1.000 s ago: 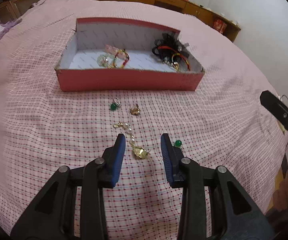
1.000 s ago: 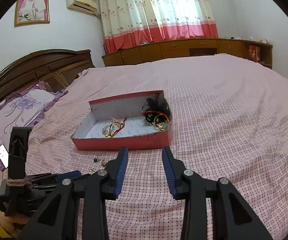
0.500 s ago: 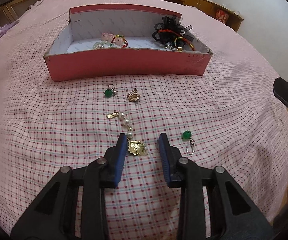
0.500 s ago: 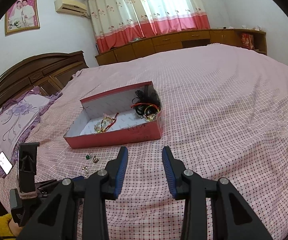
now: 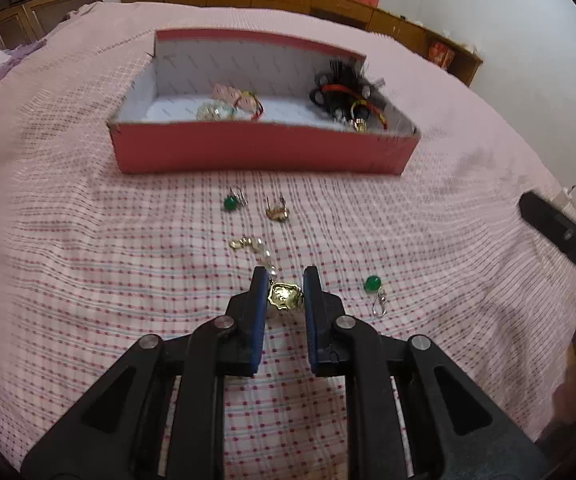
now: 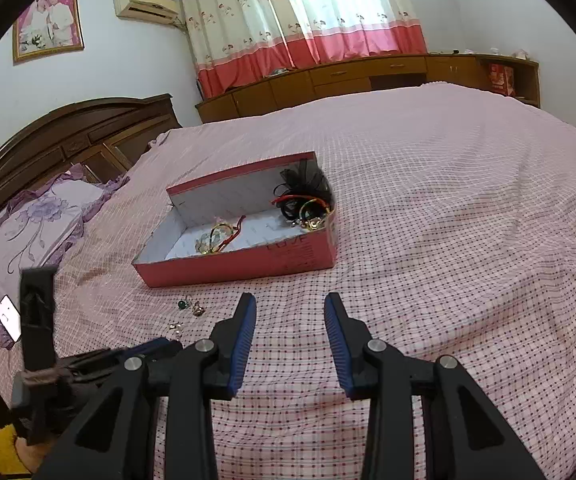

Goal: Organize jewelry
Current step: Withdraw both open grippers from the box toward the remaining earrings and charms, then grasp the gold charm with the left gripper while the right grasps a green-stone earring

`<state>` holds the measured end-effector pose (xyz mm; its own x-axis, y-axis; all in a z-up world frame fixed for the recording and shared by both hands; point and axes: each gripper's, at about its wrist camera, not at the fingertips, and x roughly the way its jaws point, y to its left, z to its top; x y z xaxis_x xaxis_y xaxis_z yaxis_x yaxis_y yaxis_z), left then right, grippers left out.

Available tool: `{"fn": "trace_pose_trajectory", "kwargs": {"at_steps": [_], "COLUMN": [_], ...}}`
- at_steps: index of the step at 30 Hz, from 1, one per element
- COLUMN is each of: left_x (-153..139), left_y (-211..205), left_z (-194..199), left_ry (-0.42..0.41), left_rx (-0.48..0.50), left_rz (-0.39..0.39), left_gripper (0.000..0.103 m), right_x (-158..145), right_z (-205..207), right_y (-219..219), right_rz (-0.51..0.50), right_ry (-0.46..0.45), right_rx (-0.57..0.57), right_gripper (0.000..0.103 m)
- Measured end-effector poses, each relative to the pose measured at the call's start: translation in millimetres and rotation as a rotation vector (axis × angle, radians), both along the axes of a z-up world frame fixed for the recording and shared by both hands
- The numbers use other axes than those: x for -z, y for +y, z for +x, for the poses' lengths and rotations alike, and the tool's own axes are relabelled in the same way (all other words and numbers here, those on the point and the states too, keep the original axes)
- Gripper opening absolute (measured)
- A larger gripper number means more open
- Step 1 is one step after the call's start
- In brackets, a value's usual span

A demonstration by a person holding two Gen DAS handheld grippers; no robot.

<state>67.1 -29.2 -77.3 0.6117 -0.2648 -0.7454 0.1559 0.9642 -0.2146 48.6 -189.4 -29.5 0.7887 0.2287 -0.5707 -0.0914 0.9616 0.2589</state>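
A red box (image 5: 263, 152) with white inside stands on the pink checked bedspread and holds bracelets and black hair ties (image 5: 340, 92). In front of it lie a green-bead earring (image 5: 231, 202), a gold earring (image 5: 277, 213), a second green-bead earring (image 5: 374, 286) and a gold pearl-chain earring. My left gripper (image 5: 285, 284) has its jaws closed to either side of that earring's gold pendant (image 5: 285, 297), about touching it. My right gripper (image 6: 290, 312) is open and empty above the bedspread, in front of the box (image 6: 239, 264).
The right gripper's body (image 5: 560, 236) shows at the right edge of the left wrist view. A wooden headboard (image 6: 67, 132) and purple pillow (image 6: 35, 232) lie to the left. A wooden cabinet (image 6: 368, 76) runs along the far wall. A phone (image 6: 7, 316) lies at the bed's left edge.
My left gripper has narrowed its jaws around the gold pendant. My right gripper has stayed open, shifting slightly.
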Motion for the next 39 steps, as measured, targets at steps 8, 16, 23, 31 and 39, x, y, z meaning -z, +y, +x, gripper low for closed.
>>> {"fn": "trace_pose_trajectory", "kwargs": {"at_steps": [8, 16, 23, 31, 39], "left_x": [-29, -49, -50, -48, -48], "left_y": [19, 33, 42, 48, 47], "left_z": [-14, -16, -14, -13, -12], "left_ry": [-0.072, -0.122, -0.120, -0.115, -0.118], "left_rx": [-0.035, -0.067, -0.087, -0.095, -0.096], "left_rz": [-0.015, -0.002, -0.007, -0.017, -0.018], "left_gripper": [0.009, 0.009, 0.009, 0.009, 0.009], "right_x": [9, 30, 53, 70, 73], "right_z": [4, 12, 23, 32, 38], "right_y": [21, 56, 81, 87, 85], "right_rz": [-0.015, -0.044, -0.099, -0.120, -0.104], "right_ry": [0.030, 0.087, 0.142, 0.182, 0.190], "right_rx": [-0.046, -0.132, -0.186, -0.192, -0.180], "right_gripper": [0.038, 0.038, 0.038, 0.037, 0.011]}}
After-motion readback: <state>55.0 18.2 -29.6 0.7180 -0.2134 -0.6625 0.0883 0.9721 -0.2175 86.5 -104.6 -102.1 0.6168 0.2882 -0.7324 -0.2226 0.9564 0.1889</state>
